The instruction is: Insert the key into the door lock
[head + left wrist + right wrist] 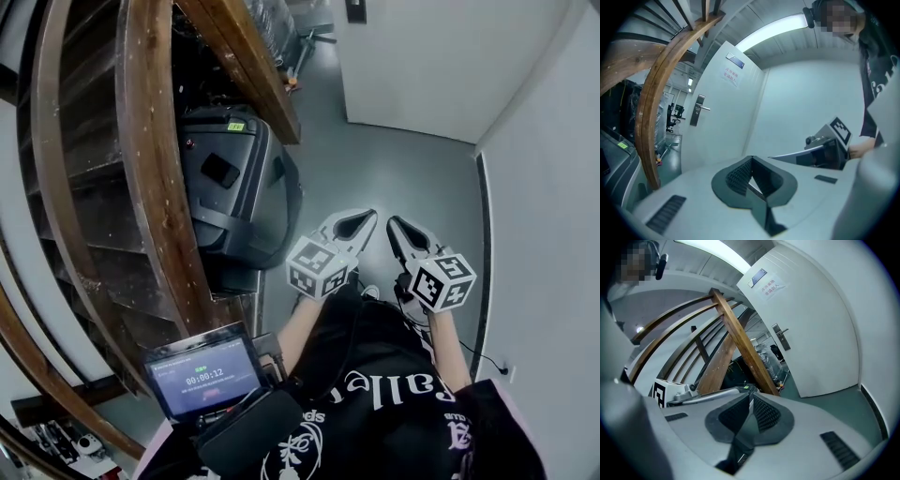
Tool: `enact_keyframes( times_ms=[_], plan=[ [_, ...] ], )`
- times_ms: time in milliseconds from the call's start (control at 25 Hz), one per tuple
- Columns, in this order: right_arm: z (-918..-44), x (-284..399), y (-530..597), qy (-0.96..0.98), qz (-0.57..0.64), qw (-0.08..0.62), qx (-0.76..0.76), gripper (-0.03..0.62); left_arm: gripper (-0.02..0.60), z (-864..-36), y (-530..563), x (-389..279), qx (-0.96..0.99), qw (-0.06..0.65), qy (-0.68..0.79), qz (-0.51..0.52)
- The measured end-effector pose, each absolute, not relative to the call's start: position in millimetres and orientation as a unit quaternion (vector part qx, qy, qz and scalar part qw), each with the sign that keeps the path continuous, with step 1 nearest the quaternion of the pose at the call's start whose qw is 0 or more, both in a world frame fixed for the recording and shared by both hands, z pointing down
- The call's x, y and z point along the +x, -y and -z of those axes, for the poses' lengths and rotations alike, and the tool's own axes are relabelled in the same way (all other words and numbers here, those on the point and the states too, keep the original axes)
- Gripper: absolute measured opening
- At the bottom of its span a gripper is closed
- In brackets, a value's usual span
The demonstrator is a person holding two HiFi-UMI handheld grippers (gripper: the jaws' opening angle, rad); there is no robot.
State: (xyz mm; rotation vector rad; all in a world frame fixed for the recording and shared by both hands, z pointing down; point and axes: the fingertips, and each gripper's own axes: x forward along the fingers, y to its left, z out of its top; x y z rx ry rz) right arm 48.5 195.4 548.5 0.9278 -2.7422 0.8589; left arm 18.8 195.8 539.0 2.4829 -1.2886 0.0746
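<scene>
A white door [441,66] stands ahead, with a dark lock plate [355,9] at the head view's top edge. Its lever handle and lock plate [697,110] show far off in the left gripper view, and the handle [781,337] again in the right gripper view. Side by side at waist height over the grey floor, my left gripper [369,215] and right gripper [394,223] are both well short of the door. The left gripper [751,159] has its pads meeting at the tip. The right gripper [750,392] is shut likewise. I make out no key in either.
A wooden stair rail [155,169] and steps fill the left side. A grey-black machine [234,178] stands under them, close to the left gripper. A white wall [553,234] runs along the right. A small screen [202,373] hangs at the person's chest.
</scene>
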Motion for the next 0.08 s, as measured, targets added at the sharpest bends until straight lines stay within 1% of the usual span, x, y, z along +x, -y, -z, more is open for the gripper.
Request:
enact_keyframes(
  times_ms=[80],
  plan=[
    [-548.6, 44.5, -196.0, 0.907, -0.281, 0.06, 0.309, 0.037, 0.005, -539.2, -197.0, 15.1, 0.875, 0.169, 0.452, -0.025]
  ],
)
